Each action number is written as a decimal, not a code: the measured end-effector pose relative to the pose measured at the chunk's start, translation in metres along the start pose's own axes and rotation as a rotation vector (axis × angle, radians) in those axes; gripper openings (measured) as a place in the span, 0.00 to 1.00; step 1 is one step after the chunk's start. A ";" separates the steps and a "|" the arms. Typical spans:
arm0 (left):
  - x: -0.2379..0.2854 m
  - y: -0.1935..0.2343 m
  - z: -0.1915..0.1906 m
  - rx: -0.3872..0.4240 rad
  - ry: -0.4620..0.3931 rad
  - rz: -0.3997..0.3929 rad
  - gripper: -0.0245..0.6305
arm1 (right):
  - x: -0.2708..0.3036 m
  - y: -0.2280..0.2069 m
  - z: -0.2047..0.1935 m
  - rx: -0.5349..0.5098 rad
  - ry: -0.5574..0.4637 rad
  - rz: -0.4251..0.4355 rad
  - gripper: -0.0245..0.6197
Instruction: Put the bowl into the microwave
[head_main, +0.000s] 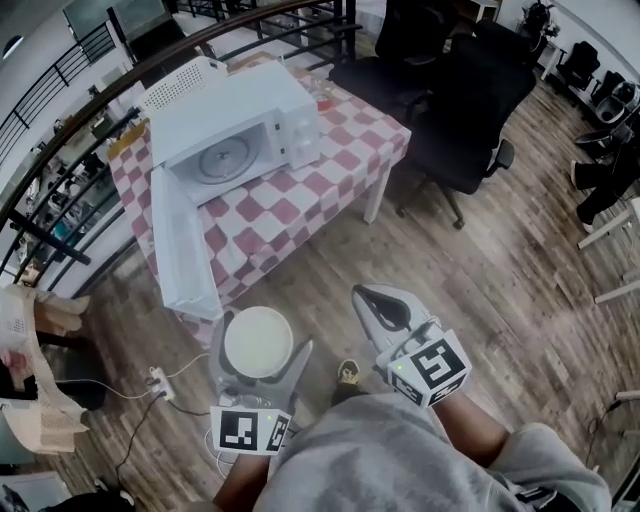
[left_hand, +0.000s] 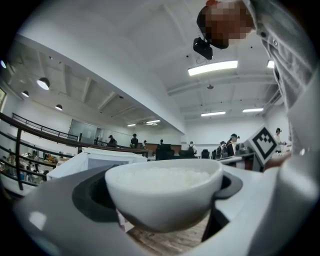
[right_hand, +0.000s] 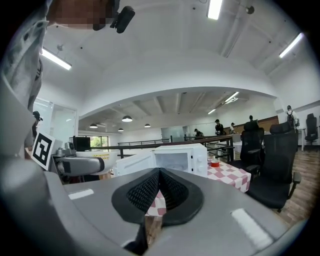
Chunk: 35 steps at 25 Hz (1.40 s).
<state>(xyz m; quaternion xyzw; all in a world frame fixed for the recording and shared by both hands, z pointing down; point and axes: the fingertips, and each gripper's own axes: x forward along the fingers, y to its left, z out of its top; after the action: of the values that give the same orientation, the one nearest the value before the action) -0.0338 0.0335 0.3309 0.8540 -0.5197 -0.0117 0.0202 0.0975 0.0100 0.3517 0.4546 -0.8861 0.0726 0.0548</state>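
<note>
In the head view a white bowl (head_main: 258, 341) sits between the fingers of my left gripper (head_main: 262, 352), which is shut on it and held over the wood floor in front of the table. The left gripper view shows the same bowl (left_hand: 162, 197) upright and filling the jaws. A white microwave (head_main: 235, 135) stands on the red-checked table (head_main: 330, 170) with its door (head_main: 180, 245) swung wide to the left and its turntable showing. My right gripper (head_main: 375, 300) hangs beside the bowl, shut with nothing in it. The microwave (right_hand: 180, 157) shows ahead beyond the shut right gripper (right_hand: 159, 192).
Black office chairs (head_main: 470, 100) stand right of the table. A dark railing (head_main: 60, 110) runs behind it. A power strip with cables (head_main: 158, 380) lies on the floor at the left. A small red-lidded cup (right_hand: 214, 163) sits on the table right of the microwave.
</note>
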 end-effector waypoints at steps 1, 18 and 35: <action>0.004 0.001 0.001 0.003 -0.001 0.005 0.85 | 0.004 -0.004 0.003 -0.004 -0.002 0.007 0.04; 0.045 -0.011 0.004 0.025 -0.005 0.020 0.85 | 0.024 -0.044 0.004 0.029 -0.004 0.060 0.04; 0.045 -0.010 0.008 0.023 -0.019 0.041 0.85 | 0.023 -0.039 -0.002 0.016 0.002 0.072 0.04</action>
<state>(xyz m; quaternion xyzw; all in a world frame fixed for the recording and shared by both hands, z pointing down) -0.0045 -0.0016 0.3220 0.8433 -0.5373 -0.0135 0.0057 0.1160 -0.0309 0.3601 0.4225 -0.9013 0.0818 0.0494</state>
